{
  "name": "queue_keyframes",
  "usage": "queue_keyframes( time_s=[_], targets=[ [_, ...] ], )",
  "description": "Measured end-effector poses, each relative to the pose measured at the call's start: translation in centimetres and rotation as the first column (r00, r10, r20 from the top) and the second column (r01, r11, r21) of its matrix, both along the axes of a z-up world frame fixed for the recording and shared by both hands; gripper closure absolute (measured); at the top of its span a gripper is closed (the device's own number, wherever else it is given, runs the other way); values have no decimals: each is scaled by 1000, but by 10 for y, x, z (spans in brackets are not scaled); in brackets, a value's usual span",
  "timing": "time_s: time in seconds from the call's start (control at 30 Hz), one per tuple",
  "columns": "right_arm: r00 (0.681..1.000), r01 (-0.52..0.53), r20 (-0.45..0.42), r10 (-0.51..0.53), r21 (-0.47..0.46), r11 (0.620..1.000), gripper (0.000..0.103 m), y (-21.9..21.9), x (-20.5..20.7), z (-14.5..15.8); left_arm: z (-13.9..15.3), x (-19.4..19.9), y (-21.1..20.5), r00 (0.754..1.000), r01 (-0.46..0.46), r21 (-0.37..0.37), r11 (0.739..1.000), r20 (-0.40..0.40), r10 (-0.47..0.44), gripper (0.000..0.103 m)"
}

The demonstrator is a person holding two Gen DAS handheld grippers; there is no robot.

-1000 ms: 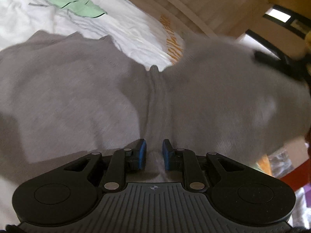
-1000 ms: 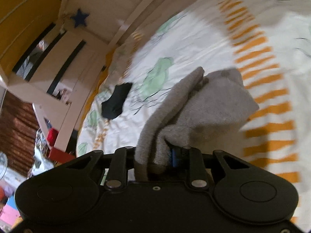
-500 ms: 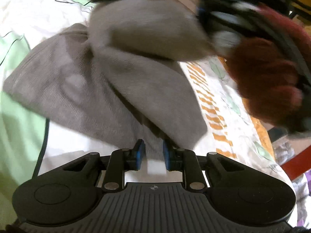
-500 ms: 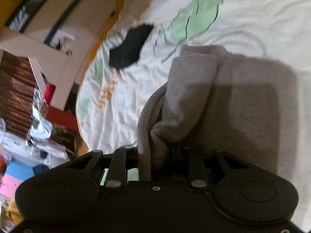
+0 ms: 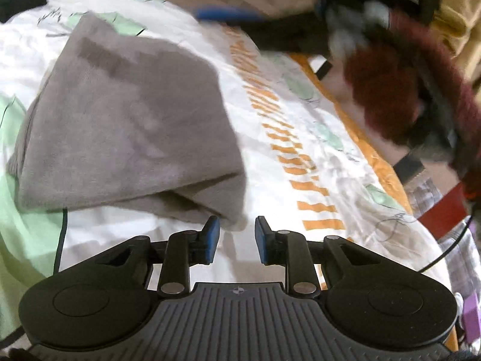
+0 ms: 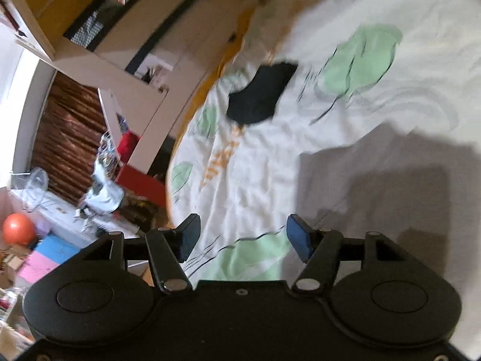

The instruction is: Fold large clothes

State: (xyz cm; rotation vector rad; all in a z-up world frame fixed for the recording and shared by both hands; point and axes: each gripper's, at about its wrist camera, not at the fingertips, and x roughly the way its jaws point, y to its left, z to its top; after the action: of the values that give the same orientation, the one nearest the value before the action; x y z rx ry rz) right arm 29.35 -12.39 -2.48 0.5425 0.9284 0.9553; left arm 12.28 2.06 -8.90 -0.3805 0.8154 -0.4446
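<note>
A grey knitted garment point(image 5: 129, 126) lies folded in a thick rectangle on the patterned bedsheet point(image 5: 300, 138). My left gripper point(image 5: 237, 237) is open and empty, just in front of the garment's near right corner. My right gripper point(image 6: 243, 237) is open and empty above the sheet; the grey garment is not clearly seen in its view. The right gripper also shows blurred at the top of the left wrist view point(image 5: 270, 21), with a dark red sleeve point(image 5: 399, 90) behind it.
A small black cloth point(image 6: 258, 93) lies on the sheet point(image 6: 390, 6) farther off, also at the top left of the left wrist view point(image 5: 21, 0). Beyond the bed edge are a red box point(image 6: 141, 180), wooden furniture point(image 6: 120, 45), an orange ball point(image 6: 18, 228) and floor clutter.
Both grippers have opened and let go of the grey garment, which now lies folded on the bed. The right gripper has lifted away from it.
</note>
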Motion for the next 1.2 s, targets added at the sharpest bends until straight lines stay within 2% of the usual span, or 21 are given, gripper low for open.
queue_keyframes(
  time_s=[0.1, 0.23, 0.3, 0.43, 0.57, 0.73, 0.97, 1.13, 1.2],
  targets=[
    [995, 85, 65, -80, -80, 993, 35, -33, -9, -1, 9, 3, 0, 999, -9, 6, 1000, 34, 9, 77],
    [983, 156, 129, -133, -186, 970, 42, -63, -31, -15, 18, 4, 17, 992, -112, 18, 994, 68, 110, 76],
    [982, 161, 136, -133, -213, 964, 42, -72, -45, -24, 24, 3, 29, 980, -180, 42, 983, 94, 175, 72],
    [983, 151, 138, -120, -242, 958, 42, -79, -69, -45, 33, 5, 52, 950, -295, 101, 950, 143, 279, 57],
    [982, 142, 156, -106, -237, 961, 42, -74, -90, -55, 27, 20, 61, 943, -329, 179, 927, 111, 313, 55],
    [972, 116, 229, -51, -283, 952, 42, -63, -117, -58, 11, 38, 73, 961, -269, 243, 932, 0, 278, 56],
    [941, 76, 333, 57, -373, 925, 42, -46, -145, -58, 6, 41, 89, 954, -286, 207, 936, -32, 299, 56],
    [907, 74, 399, 136, -470, 879, 42, -26, -155, -62, 11, 36, 95, 930, -357, 203, 912, -19, 368, 56],
    [895, 73, 416, 161, -493, 867, 42, -20, -159, -64, 11, 34, 96, 929, -361, 202, 911, -10, 370, 56]
  ],
)
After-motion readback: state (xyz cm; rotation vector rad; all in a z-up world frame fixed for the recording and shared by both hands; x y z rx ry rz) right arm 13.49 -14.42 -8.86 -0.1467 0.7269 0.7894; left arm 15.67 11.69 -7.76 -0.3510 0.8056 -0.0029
